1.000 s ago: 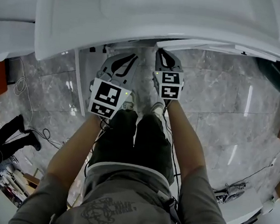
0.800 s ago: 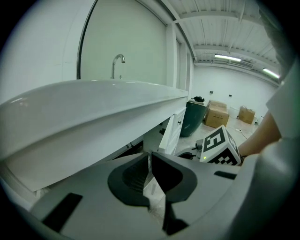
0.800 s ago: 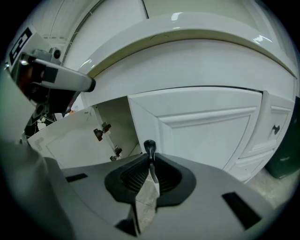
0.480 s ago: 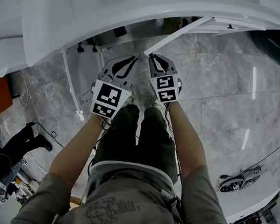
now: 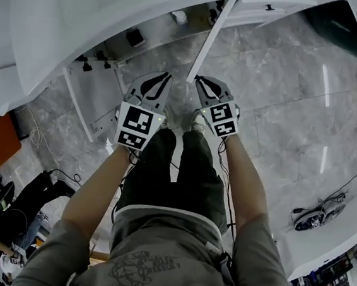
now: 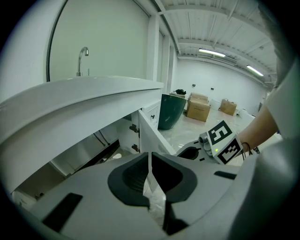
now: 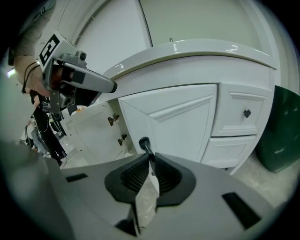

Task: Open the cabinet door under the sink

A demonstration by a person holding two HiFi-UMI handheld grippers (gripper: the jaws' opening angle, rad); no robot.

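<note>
Grey marble floor (image 5: 282, 118) fills the head view, with the white sink cabinet (image 5: 109, 17) up top. Its left door (image 5: 91, 98) stands wide, and the right cabinet door (image 5: 210, 38) angles out to the right gripper (image 5: 202, 82), with the left gripper (image 5: 162, 80) just beside it. Left gripper view: jaws pressed together, nothing in them. Right gripper view: jaws pinching the door's black knob (image 7: 143, 142). Best play, I'd say, is a firm pinch and a pull along the hinge's arc, not straight back, so the knob can't slip.

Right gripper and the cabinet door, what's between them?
Only the black knob of the cabinet door, which the right gripper clamps; the right gripper view shows it.
</note>
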